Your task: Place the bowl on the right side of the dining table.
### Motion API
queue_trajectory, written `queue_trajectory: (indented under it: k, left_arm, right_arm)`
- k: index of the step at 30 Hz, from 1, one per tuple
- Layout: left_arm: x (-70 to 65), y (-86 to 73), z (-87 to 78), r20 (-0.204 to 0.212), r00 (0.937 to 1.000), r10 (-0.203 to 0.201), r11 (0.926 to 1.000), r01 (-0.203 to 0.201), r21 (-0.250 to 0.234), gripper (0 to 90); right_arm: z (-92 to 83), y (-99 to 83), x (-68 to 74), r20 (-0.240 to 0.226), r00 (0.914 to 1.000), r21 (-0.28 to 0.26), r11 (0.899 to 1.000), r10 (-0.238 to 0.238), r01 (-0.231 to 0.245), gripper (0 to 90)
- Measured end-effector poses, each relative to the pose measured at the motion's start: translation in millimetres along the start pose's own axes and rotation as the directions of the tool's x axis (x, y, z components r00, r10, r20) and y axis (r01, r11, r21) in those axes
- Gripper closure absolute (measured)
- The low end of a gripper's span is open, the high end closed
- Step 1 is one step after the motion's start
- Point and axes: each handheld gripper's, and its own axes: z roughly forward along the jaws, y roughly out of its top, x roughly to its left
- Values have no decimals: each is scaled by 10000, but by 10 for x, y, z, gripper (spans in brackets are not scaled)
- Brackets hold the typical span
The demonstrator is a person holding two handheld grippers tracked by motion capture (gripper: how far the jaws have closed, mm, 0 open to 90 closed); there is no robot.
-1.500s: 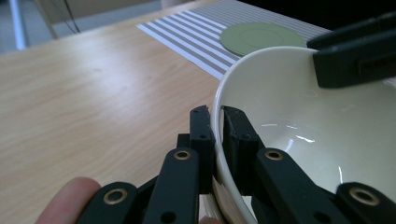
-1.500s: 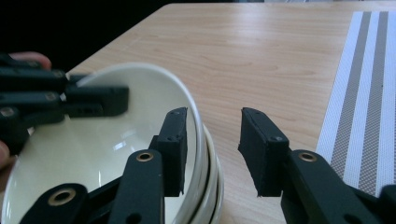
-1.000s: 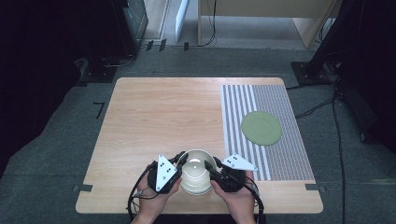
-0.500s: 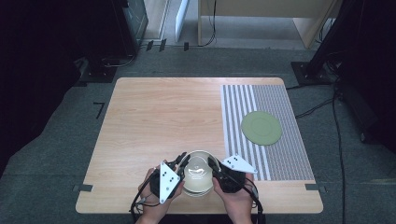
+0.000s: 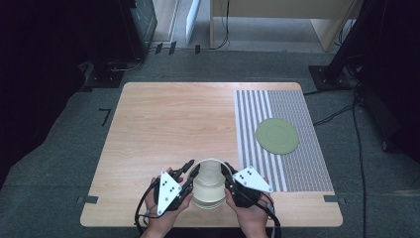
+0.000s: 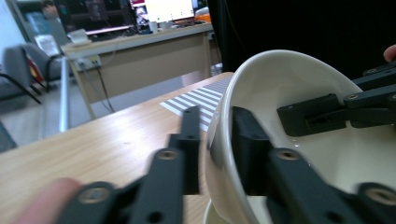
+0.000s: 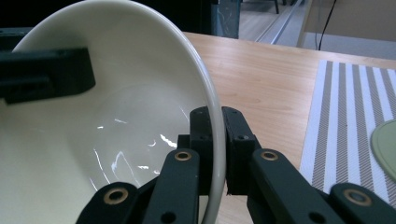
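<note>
While I had the cream bowl point(image 5: 207, 183) tipped up between my two tools, the gripping part of the job looked done and the carrying part looked open. My right gripper point(image 7: 215, 135) was closed on the bowl's rim, one finger inside the wall and one outside, both pressing the thin edge. My left gripper point(image 6: 212, 140) straddled the opposite rim: its inner finger point(image 6: 247, 135) lay against the inside wall, while the outer finger point(image 6: 190, 135) stood just clear of the outside, so that side was not fully pinched. In the left gripper view I could see my right gripper's finger resting inside the far wall. Beneath the bowl, just under my left fingers, a pale curved edge showed, but I could not tell what it was. I judged that the bowl had yet to be set down anywhere, perhaps near the green plate point(image 5: 277, 135), which lay well beyond my right fingers on the striped mat point(image 5: 302, 163).

Ahead of both grippers stretched the bare wooden table point(image 5: 173, 124). Around it was grey carpet, with cables trailing past my right side, dark stands, and a pale desk point(image 6: 140, 51) in the background.
</note>
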Motion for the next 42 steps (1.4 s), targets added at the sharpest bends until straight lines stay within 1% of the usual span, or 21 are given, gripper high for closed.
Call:
queue_trajectory:
  k: [1, 3, 4, 5, 6, 8, 9, 11, 13, 16, 19, 24, 29, 33, 34, 35, 36, 37, 38, 39, 42]
  left_arm:
    - [13, 3, 0, 11, 9999, -110, 9999, 110, 52, 662]
    - [52, 5, -6, 170, 9985, -512, 9987, 511, 62, 510]
    - [92, 11, -16, 246, 9952, -944, 9955, 942, 86, 362]
    - [92, 11, -16, 246, 9952, -944, 9955, 942, 86, 266]
    - [131, 17, -15, 315, 9913, -1276, 9917, 1270, 205, 205]
    - [149, 18, -16, 297, 9894, -1420, 9896, 1412, 271, 102]
    - [162, 17, -20, 236, 9879, -1534, 9878, 1527, 313, 102]
    - [192, 12, -31, 235, 9866, -1612, 9864, 1603, 368, 17]
    - [214, 11, -47, 333, 9847, -1711, 9847, 1698, 395, 0]
    - [205, 24, -98, 155, 9876, -1561, 9875, 1557, 231, 0]
    - [214, 35, -146, 176, 9883, -1518, 9884, 1517, 42, 0]
    - [314, 28, -204, 66, 9818, -1900, 9818, 1901, -46, 0]
    - [419, -7, -247, -297, 9789, -2019, 9794, 2018, -80, 0]
    - [513, -53, -276, -564, 9741, -2189, 9757, 2185, -143, 0]
    - [570, -86, -285, -699, 9705, -2309, 9730, 2308, -99, 0]
    - [570, -86, -285, -699, 9705, -2309, 9730, 2308, -99, 0]
    - [636, -129, -293, -815, 9658, -2461, 9691, 2464, -67, 0]
    - [636, -129, -293, -815, 9658, -2461, 9691, 2464, -67, 0]
    - [705, -180, -299, -950, 9619, -2563, 9662, 2577, 27, 0]
    - [705, -180, -299, -950, 9619, -2563, 9662, 2577, 27, 0]
    - [811, -282, -303, -1236, 9531, -2763, 9599, 2801, 146, 0]
  right_arm:
    - [0, 0, 0, 0, 10000, 0, 10000, 0, 0, 848]
    - [-12, 16, -26, 106, 9999, -112, 9999, 25, -24, 848]
    - [-25, 31, -54, 181, 9998, -224, 9997, 57, -53, 848]
    - [-25, 31, -54, 181, 9998, -224, 9997, 57, -53, 848]
    - [-43, 51, -85, 290, 9996, -405, 9992, 8, 3, 848]
    - [-60, 79, -110, 400, 9992, -506, 9987, -13, 33, 848]
    - [-60, 79, -110, 400, 9992, -506, 9987, -13, 33, 848]
    - [-78, 116, -158, 524, 9986, -680, 9977, 20, 16, 848]
    - [-86, 135, -188, 576, 9983, -751, 9972, -21, 65, 847]
    - [-82, 150, -206, 657, 9978, -799, 9967, -85, 137, 847]
    - [-65, 160, -220, 644, 9979, -784, 9969, -57, 108, 847]
    - [-44, 185, -244, 708, 9975, -815, 9966, -18, 76, 847]
    - [-39, 205, -274, 782, 9969, -879, 9961, 46, 23, 847]
    - [-42, 227, -312, 859, 9962, -951, 9955, 129, -46, 847]
    - [-44, 231, -322, 886, 9960, -972, 9953, 125, -38, 847]
    - [-44, 231, -322, 886, 9960, -972, 9953, 125, -38, 847]
    - [-48, 238, -341, 917, 9957, -995, 9950, 160, -69, 847]
    - [-49, 240, -347, 922, 9956, -998, 9950, 179, -87, 847]
    - [-52, 243, -356, 947, 9953, -1014, 9948, 181, -84, 847]
    - [-52, 243, -356, 947, 9953, -1014, 9948, 181, -84, 847]
    - [-67, 254, -395, 1020, 9944, -1070, 9941, 274, -164, 847]
